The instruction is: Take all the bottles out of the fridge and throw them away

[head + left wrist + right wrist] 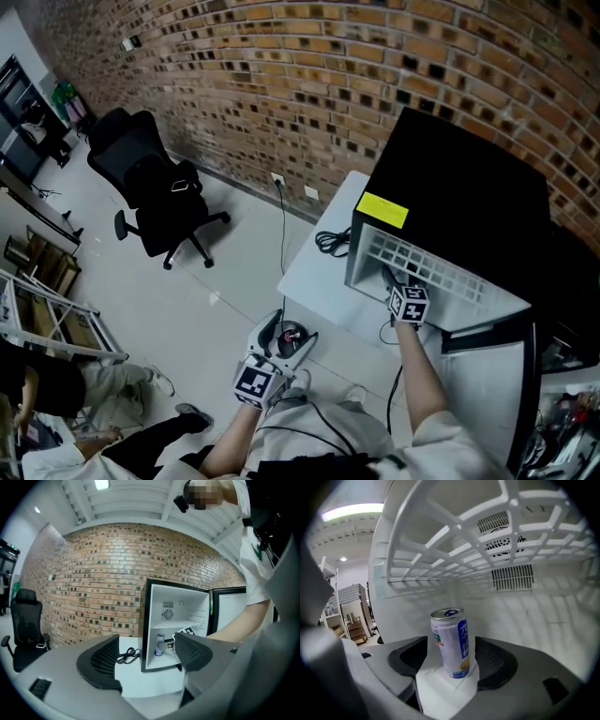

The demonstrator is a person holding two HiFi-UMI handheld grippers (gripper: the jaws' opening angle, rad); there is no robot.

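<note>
Inside the white-lined black fridge (534, 616), my right gripper (451, 658) brackets an upright lilac-and-blue metal can (451, 639), jaws parted. Left gripper (147, 649) gapes wide, empty.

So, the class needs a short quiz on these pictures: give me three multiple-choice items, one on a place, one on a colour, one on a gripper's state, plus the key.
1. Where does the can stand?
A) on the room floor
B) on the fridge floor, under the wire shelf
C) in a bin

2. What colour is the office chair?
A) black
B) red
C) white

3. How do the jaws of the right gripper stand?
A) shut together, empty
B) clamped on a cable
C) apart, with the can between them

Key: 1 B, the right gripper view shows the can on the white floor below the shelf. 2 A, the head view shows the chair black all over. 3 C, the two pads stand wide on either side of the can.
</note>
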